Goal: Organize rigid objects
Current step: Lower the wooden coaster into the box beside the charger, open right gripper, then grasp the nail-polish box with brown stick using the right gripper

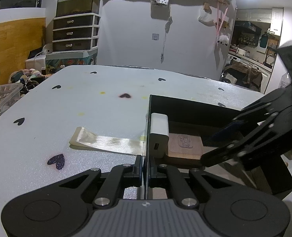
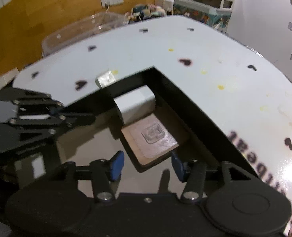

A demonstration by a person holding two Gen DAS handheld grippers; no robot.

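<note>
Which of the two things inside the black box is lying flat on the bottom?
The brown wooden block with a stamped emblem lies flat on the floor of the black box. The white charger stands taller beside it in the corner.

The left matte-black plastic two-finger gripper [image 1: 146,167] has a ribbed grey body, two round black caps, angular linkage arms and silver pivot screws. The right matte-black plastic two-finger gripper [image 2: 146,166] is built alike, with a black body and blue rubber pads [image 2: 116,165] on its fingertips.
</note>
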